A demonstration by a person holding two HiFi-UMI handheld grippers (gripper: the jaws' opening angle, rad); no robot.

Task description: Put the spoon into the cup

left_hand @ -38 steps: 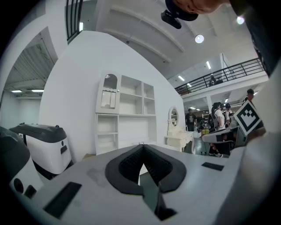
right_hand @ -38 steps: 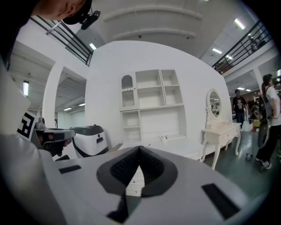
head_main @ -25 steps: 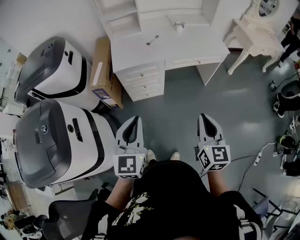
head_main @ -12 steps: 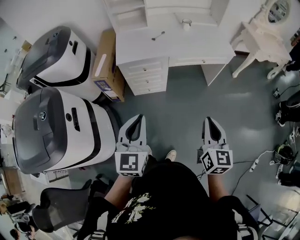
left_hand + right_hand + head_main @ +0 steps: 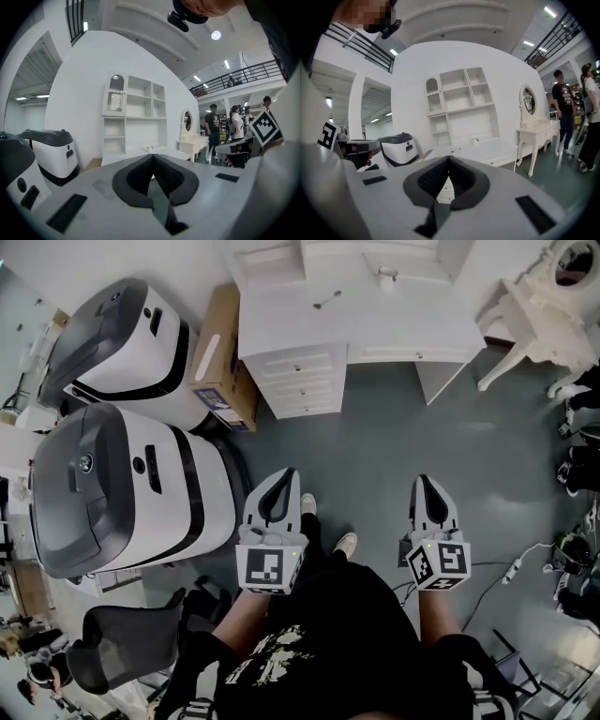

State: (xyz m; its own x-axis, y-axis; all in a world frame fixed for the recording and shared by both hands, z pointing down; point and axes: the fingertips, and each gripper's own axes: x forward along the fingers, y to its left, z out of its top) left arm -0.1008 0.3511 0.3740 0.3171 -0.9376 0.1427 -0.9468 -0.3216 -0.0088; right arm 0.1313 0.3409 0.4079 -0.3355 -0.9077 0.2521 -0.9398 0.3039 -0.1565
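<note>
Progress check, not much to report; both grippers are clamped shut on nothing, left gripper (image 5: 284, 476) and right gripper (image 5: 427, 482) held out in front of me over the grey floor (image 5: 375, 446), and in each gripper view the pads are pressed together with no spoon between them.

What's changed in the last second: the white desk (image 5: 412, 334) has slid up and to the right in the head view, so it's now jammed against the top edge; both grippers sit a bit lower in the frame than they did; one of my shoes (image 5: 345, 545) is ahead of the other, so I reckon I'm shuffling about rather than reaching. The desk doesn't look any closer though.

The spoon (image 5: 327, 302) lies flat on the desk top, same spot on it as before; the cup (image 5: 386, 277) stands to its right and further back, the two apart; both are well away from my grippers. Big white machines (image 5: 122, 484) stand on my left, with a cardboard box (image 5: 220, 362) beside the desk.

So task-wise nothing's started; my guess is I get to the desk first, open one gripper, then go for the spoon's handle.
</note>
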